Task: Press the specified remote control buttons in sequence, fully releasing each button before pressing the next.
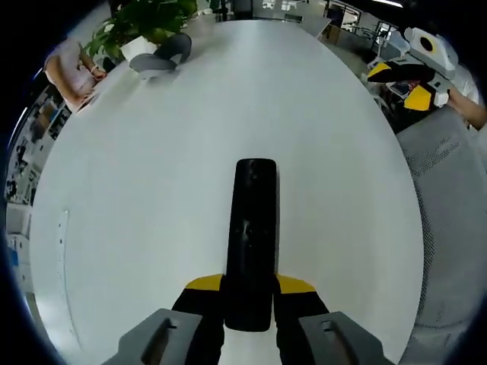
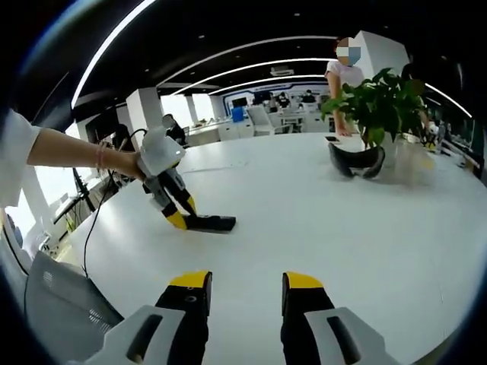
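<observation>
Left gripper (image 1: 247, 304) clamps the black remote (image 1: 249, 243) flat on the white table (image 1: 152, 190); right gripper (image 2: 245, 293) hangs open, empty, well apart — probably pre-press, next it must close in on the buttons.

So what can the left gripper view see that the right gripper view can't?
Left gripper view alone: the top face of the black remote up close, gripped between the left gripper, and a grey mesh chair at the table's edge. Right gripper view alone: the right gripper, open and holding nothing, plus ceiling light strips. Both see the white table, the potted plant and the grey headset.
</observation>
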A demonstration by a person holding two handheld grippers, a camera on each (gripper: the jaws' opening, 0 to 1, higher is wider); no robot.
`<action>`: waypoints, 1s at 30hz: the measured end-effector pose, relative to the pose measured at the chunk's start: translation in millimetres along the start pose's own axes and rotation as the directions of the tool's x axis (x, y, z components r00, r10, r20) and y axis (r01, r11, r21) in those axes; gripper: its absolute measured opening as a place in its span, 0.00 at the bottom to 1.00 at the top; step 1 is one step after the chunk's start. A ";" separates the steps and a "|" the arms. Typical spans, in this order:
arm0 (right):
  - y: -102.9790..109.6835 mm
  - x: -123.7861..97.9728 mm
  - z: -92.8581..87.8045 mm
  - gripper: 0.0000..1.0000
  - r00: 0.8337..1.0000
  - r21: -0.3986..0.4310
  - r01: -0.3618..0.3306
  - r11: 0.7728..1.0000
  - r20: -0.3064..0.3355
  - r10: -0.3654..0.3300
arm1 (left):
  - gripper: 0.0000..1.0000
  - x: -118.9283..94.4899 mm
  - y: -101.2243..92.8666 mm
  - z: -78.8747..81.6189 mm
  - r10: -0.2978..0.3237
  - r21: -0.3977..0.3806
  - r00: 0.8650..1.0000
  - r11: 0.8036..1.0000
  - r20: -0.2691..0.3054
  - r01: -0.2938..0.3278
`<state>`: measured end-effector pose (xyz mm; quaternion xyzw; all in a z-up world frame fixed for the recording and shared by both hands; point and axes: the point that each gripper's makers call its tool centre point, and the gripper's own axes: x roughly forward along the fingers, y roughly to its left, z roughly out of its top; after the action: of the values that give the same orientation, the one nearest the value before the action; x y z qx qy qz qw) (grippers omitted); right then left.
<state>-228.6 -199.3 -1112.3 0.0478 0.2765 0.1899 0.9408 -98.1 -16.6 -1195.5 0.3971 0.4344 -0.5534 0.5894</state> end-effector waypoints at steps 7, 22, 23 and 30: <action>3.3 -1.0 3.2 0.31 1.000 -0.003 -0.016 1.000 0.018 0.016 | 0.23 -2.4 -19.8 -6.8 -0.008 0.024 1.000 1.000 -0.014 0.008; 10.8 -0.1 5.3 0.28 0.999 -0.027 -0.046 0.999 0.023 0.047 | 0.23 -4.7 -64.7 -16.7 -0.008 0.071 0.998 0.997 -0.058 0.012; 11.2 -0.1 5.2 0.28 0.999 -0.027 -0.048 0.999 0.022 0.048 | 0.23 -4.8 -66.7 -16.9 -0.008 0.068 0.998 0.998 -0.058 0.011; 14.3 -0.1 5.6 0.27 0.998 -0.036 -0.061 0.997 0.022 0.062 | 0.23 -5.4 -84.1 -20.1 -0.009 0.057 0.999 0.998 -0.053 0.012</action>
<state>-230.4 -186.0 -1104.8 0.0420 0.2605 0.2230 0.9384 -183.5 -1.9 -1195.5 0.4261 0.4359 -0.5578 0.5633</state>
